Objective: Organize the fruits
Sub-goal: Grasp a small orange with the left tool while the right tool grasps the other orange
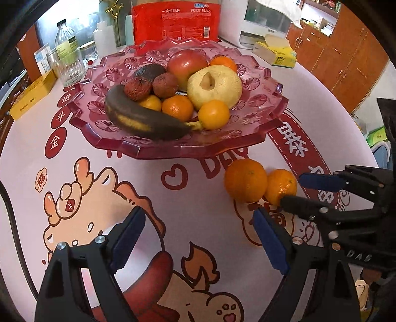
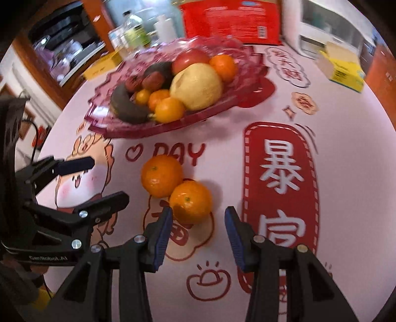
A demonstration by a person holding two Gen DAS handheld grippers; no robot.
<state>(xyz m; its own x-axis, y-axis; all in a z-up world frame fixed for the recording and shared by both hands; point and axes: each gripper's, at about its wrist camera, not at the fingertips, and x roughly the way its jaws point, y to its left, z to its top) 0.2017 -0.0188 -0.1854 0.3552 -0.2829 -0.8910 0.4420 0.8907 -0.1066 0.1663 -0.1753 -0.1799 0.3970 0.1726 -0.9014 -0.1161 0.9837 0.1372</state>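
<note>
Orange pair of tangerines point(image 2: 176, 188) touching on the desk point(image 2: 346, 173), just before the pink plate point(image 1: 222, 146) of fruit. Right hand-held gripper point(image 2: 198, 237) apart, empty, near the closer one; left hand-held gripper point(image 1: 198, 237) wide apart, empty.

The plate point(image 1: 138, 148) is translucent pink-red with cut starburst rosettes across its rim. On it lie a banana point(image 1: 141, 116) gone almost black with a yellow streak, a red apple point(image 1: 185, 65), a pale yellow pear point(image 1: 215, 86), dark brown-red wrinkled fruits point(image 1: 164, 84) and bright orange mandarins point(image 1: 177, 106). Two oranges point(image 2: 162, 175) near the plate are deep orange with small green stem dots. The table point(image 1: 173, 218) is white, printed with red Chinese characters, red hearts and peach cartoon figures. Each tool point(image 2: 198, 235) is black with blue pads point(image 2: 162, 237). A far bag point(image 1: 175, 19) is red.
</note>
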